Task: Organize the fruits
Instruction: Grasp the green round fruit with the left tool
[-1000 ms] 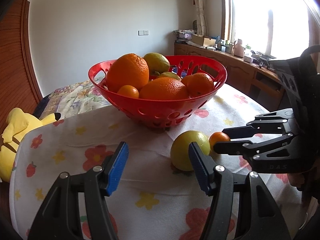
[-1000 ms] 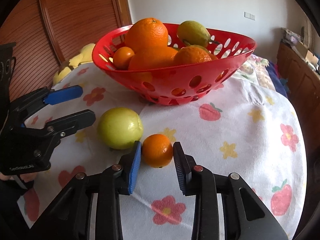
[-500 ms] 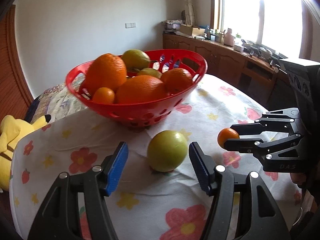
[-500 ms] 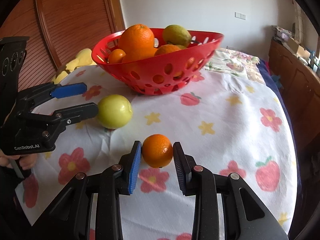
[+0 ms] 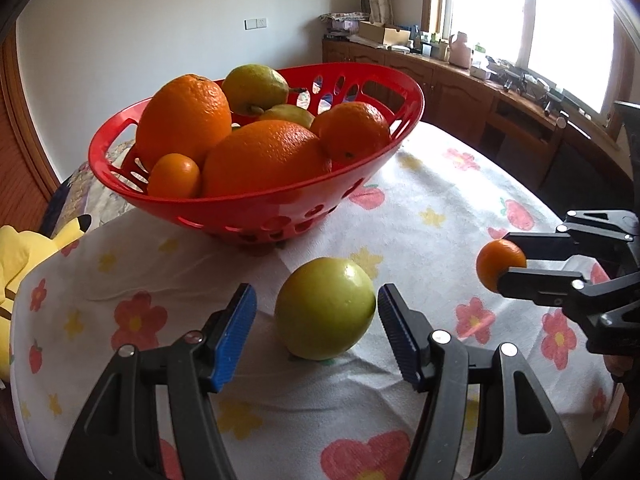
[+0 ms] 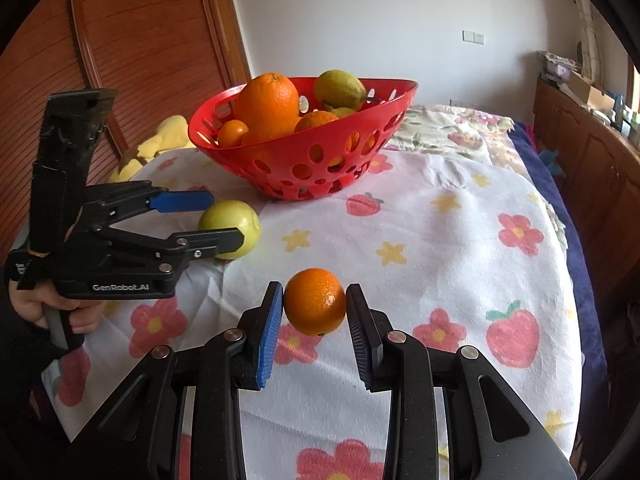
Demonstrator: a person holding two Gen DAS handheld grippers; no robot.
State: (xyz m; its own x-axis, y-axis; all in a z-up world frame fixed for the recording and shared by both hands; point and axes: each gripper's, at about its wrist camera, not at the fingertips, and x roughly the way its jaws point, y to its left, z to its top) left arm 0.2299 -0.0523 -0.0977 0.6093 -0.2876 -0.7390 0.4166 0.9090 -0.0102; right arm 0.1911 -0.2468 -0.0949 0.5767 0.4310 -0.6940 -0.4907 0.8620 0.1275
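Right claw grips a small orange; left claw straddles the green apple

The right claw (image 6: 315, 306) has the small round orange mandarin (image 6: 315, 301) clamped between its pads, lifted clear of the table's white floral cloth (image 6: 440, 240). The left claw (image 5: 316, 314) stands open, with the round yellow-green apple (image 5: 325, 308) between its blue pads (image 5: 236, 332), resting on the cloth and touching neither. Just behind sits the red perforated plastic basket (image 5: 280, 212), heaped with oranges and pears. Open cloth spreads to the right, up to the table's rounded edge; a wooden sideboard (image 5: 500, 116) stands beneath the bright window beyond.
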